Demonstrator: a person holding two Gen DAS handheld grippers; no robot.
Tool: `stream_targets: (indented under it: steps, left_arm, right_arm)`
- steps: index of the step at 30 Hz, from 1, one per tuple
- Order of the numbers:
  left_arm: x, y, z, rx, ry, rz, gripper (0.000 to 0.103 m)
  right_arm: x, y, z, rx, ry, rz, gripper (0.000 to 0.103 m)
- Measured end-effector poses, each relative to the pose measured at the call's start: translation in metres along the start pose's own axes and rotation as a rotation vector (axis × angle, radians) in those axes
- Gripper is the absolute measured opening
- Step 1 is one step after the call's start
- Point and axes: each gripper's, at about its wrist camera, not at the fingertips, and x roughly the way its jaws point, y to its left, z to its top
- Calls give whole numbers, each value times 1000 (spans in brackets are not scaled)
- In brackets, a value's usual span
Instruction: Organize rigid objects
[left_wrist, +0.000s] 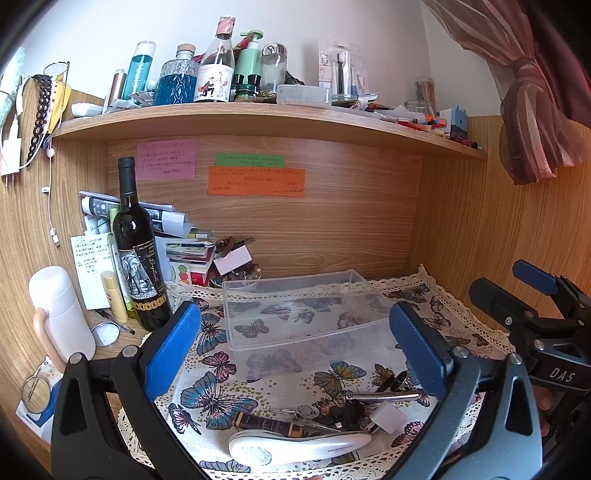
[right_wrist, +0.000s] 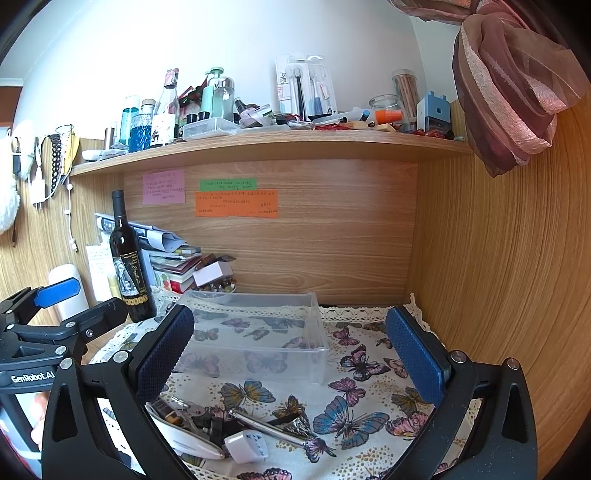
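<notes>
A clear plastic box (left_wrist: 303, 314) stands empty on the butterfly cloth (left_wrist: 210, 402); it also shows in the right wrist view (right_wrist: 255, 332). In front of it lies a pile of small items: a white oblong device (left_wrist: 295, 446), keys (left_wrist: 306, 411), a metal rod (left_wrist: 384, 397), a white plug (left_wrist: 388, 417) and a dark brown tube (left_wrist: 266, 424). The same pile shows in the right wrist view, with the plug (right_wrist: 246, 445) and rod (right_wrist: 266, 424). My left gripper (left_wrist: 295, 350) is open and empty above the pile. My right gripper (right_wrist: 291, 358) is open and empty, just right of the left one.
A wine bottle (left_wrist: 138, 254), a white flask (left_wrist: 61, 314), stacked papers and books (left_wrist: 177, 240) crowd the left back corner. A shelf (left_wrist: 258, 118) full of bottles runs overhead. Wooden walls close the back and right. A curtain (left_wrist: 532, 110) hangs at the upper right.
</notes>
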Motion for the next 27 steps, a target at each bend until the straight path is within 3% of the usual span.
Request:
stream_targets:
  steps: [20,26,27]
  left_arm:
    - [1,-3,0,0,3,-3,103]
    - [12,1,-9,-21,44,-29,103]
    - [15,4,-12,-30,59,-32,99]
  right_arm:
    - [1,0,1,-2,-1,4,103]
    - [11,-4,-8,6,39,22,103]
    - [13,-4,-10,6,50,23,103]
